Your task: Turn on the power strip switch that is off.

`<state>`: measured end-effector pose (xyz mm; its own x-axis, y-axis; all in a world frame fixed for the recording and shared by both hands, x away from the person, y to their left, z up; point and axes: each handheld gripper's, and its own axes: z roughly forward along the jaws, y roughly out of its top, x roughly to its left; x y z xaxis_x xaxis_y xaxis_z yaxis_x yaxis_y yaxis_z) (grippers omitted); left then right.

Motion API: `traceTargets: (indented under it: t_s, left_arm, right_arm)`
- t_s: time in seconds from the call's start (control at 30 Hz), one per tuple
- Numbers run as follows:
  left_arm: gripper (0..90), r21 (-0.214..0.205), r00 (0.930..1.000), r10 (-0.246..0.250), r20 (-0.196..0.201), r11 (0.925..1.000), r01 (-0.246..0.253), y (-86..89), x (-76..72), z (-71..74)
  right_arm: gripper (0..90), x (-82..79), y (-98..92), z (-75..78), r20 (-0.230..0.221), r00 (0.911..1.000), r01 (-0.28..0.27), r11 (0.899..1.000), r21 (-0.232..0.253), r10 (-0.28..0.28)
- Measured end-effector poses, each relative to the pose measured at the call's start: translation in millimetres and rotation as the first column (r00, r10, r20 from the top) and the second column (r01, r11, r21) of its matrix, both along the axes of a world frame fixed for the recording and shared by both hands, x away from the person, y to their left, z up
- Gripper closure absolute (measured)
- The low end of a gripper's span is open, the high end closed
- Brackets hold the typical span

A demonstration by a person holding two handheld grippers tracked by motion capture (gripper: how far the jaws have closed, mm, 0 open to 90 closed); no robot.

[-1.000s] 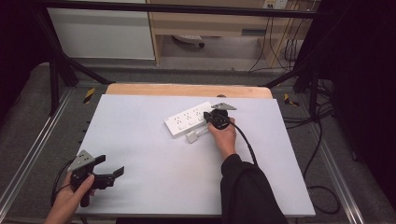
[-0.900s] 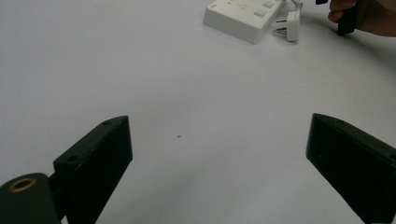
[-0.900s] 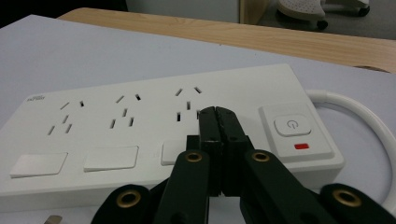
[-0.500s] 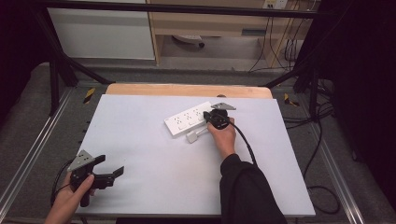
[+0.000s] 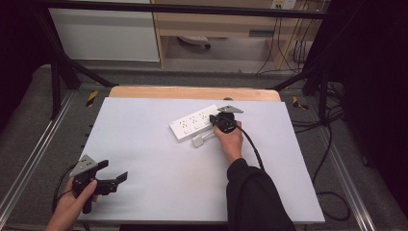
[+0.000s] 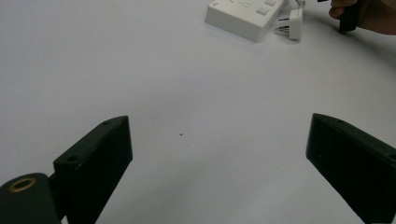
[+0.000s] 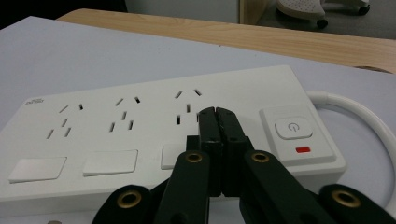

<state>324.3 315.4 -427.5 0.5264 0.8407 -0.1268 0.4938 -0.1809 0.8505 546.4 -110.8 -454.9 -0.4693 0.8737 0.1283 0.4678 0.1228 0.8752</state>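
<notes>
Right under your right tongs (image 7: 215,112) sits the white power strip (image 5: 195,122), lying flat on the pale table sheet (image 5: 159,163) with its sockets facing up. Your right-hand jaws are pressed together with nothing between them, and in the right gripper view their tips sit over the top face of the strip, between the last socket group and the round power button (image 7: 293,128) with its little red mark (image 7: 302,150). Can't tell from these shots if the tips actually touch the plastic or just hang above it. The strip's thick white cord (image 7: 359,114) curls off to the right of those jaws. Just beside the strip, on the side nearer you, a small white plug (image 5: 198,141) lies on the sheet, prongs showing in the left gripper view (image 6: 290,23). Your right hand (image 5: 230,139) is wrapped around the grip, black sleeve (image 5: 255,197) coming up from the bottom edge. Meanwhile your left tongs (image 5: 115,179) are well apart from all that, down at the near left corner of the sheet, jaws spread wide with nothing in them, just bare sheet between them. Your left hand (image 5: 72,204) holds the handle low by the table edge. From the left gripper view the strip shows far ahead and a bit to the right.
</notes>
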Motion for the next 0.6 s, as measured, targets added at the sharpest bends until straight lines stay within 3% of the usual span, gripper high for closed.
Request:
traceTargets:
  t_s: [0.6]
  left_arm:
    - [7.2,0.012,1.0000,-0.001,-0.003,0.9999,0.001,0.0,0.4,-0.8]
  right_arm:
    - [90.0,0.6,-4.0,4.2,-0.003,1.0000,-0.003,1.000,0.004,0.003]
